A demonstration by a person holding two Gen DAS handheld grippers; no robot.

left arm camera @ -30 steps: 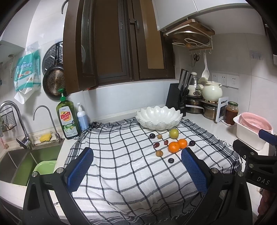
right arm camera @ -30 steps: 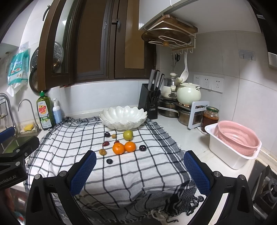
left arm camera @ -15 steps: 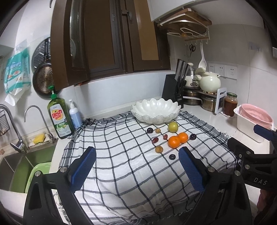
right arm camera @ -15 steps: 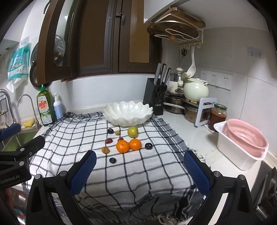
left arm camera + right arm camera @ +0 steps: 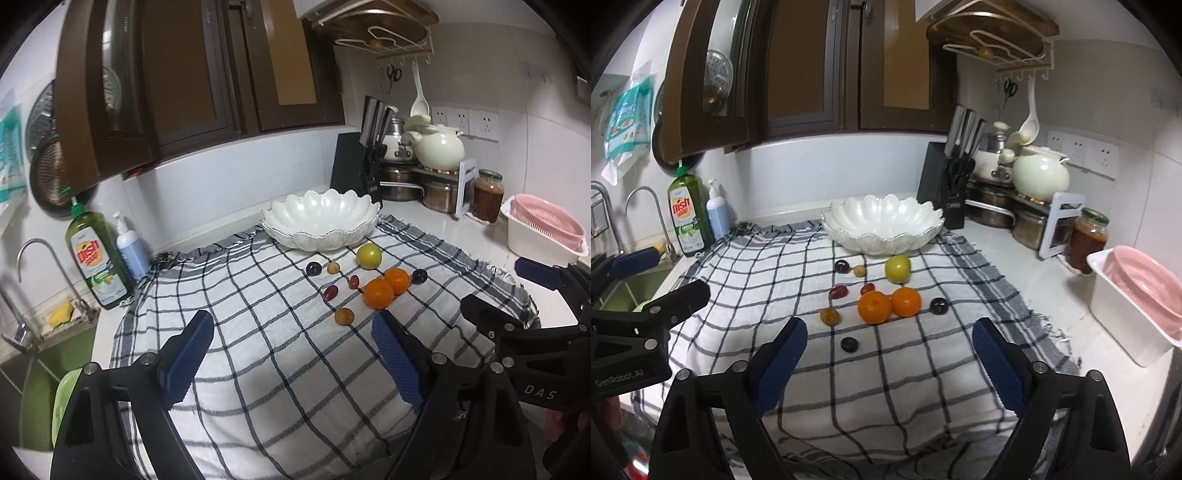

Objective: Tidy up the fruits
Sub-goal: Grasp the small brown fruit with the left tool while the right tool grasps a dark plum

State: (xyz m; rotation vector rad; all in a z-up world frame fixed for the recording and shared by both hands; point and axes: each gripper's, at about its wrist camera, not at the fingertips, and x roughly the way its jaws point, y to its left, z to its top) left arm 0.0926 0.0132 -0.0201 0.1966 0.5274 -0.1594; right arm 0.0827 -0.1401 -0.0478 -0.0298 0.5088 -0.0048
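Two oranges [image 5: 874, 306] [image 5: 905, 301] lie side by side on a checked cloth [image 5: 812, 280], with a green apple [image 5: 897, 268] behind them and several small dark and brown fruits around, one dark fruit [image 5: 849, 344] nearest. An empty white scalloped bowl [image 5: 882, 224] stands at the cloth's far edge. My right gripper [image 5: 890, 334] hovers short of the fruits, jaws closing with nothing between them. My left gripper [image 5: 293, 326] is over the cloth left of the oranges [image 5: 379, 293], jaws also closing on nothing. The bowl [image 5: 320, 218] and apple [image 5: 368, 255] lie beyond it.
A knife block [image 5: 947, 192], pots, a cream kettle [image 5: 1039, 177] and a sauce jar [image 5: 1086, 240] crowd the back right. A pink colander in a white tub [image 5: 1137, 295] stands at the right. Dish soap [image 5: 685, 218], a pump bottle and a sink [image 5: 44, 354] are at the left.
Both grippers have moved forward and down toward the fruits, which look larger now. The jaws of both have narrowed a little.
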